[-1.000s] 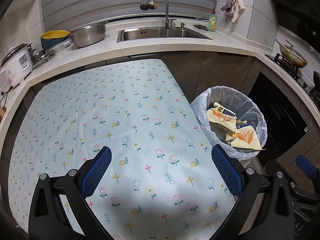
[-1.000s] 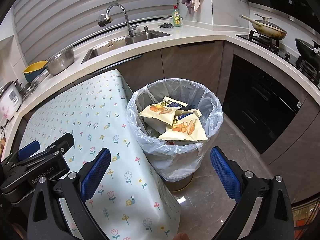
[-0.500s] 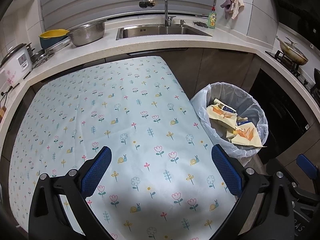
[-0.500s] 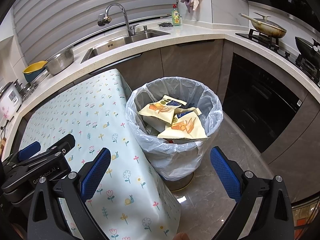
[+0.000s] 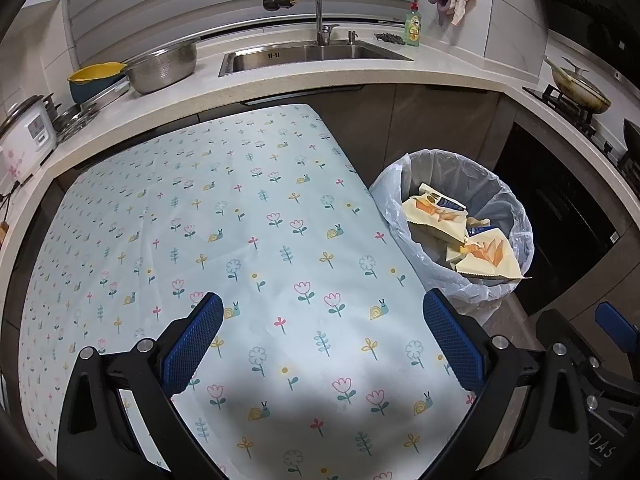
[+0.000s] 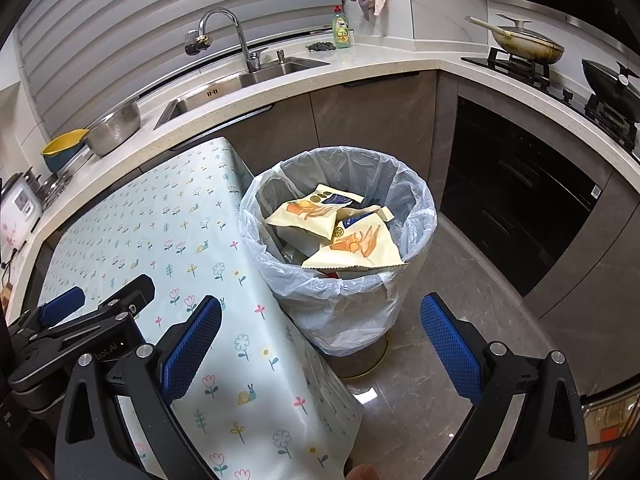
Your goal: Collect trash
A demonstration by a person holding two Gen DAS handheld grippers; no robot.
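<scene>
So both my grippers are wide apart and holding nothing. My left gripper (image 5: 322, 334) sits low in its frame over the table (image 5: 240, 220) with the flowers-and-snails cloth, blue pads spread to either side, only cloth between them. My right gripper (image 6: 320, 336) is low in its own frame too, jaws spread just as wide, hanging over the table's edge and the grey floor (image 6: 460, 340). The trash bin (image 6: 340, 308) sits dead centre in the right view, just beside the table edge, lined with a clear plastic bag. Inside it are the yellow snack wrappers (image 6: 356, 248), a couple of them piled near the top, one poking over the near rim. In the left view the same bin (image 5: 408, 184) shows at middle right. Sink (image 5: 312, 54) and faucet are up top centre, frying pan (image 6: 524, 46) on the stove upper right
</scene>
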